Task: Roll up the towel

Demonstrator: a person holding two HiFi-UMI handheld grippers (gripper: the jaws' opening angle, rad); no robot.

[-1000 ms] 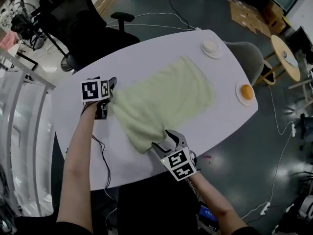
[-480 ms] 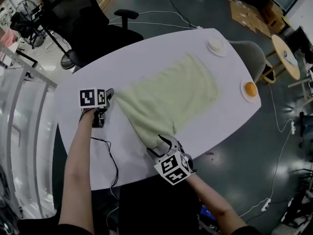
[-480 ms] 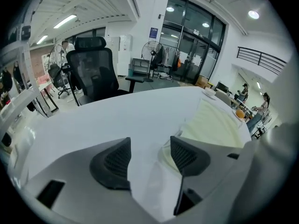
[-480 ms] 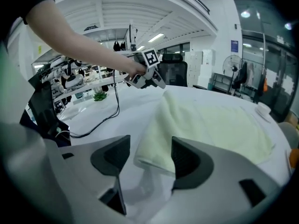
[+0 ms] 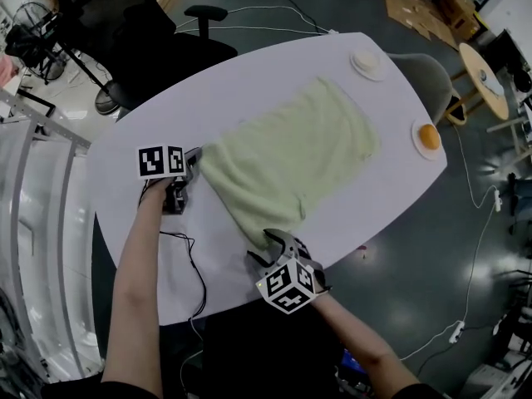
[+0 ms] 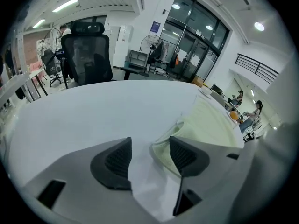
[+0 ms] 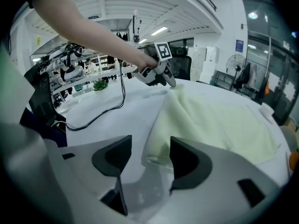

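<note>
- Most of the towel [image 5: 291, 160] lies spread flat on the table [image 5: 249, 81], stretching away beyond my fingertips. Only its near edge looks bunched, so I judge the rolling barely begun.
- My left gripper [image 6: 149, 158] is closing, its jaws apart, with one near corner just inside its right-hand finger, unpinched.
- My right gripper [image 7: 148, 161] is closing too, with the other near corner loose between its fingers.
- Left to do: pinch both corners, then roll the towel away from me.

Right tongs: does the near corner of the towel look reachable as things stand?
Probably yes. The right tongs sit at the towel corner, which lies between the closing jaws, with the pads not yet pressing on it. Only bare table surrounds that corner, and nothing looks to be in the way.
</note>
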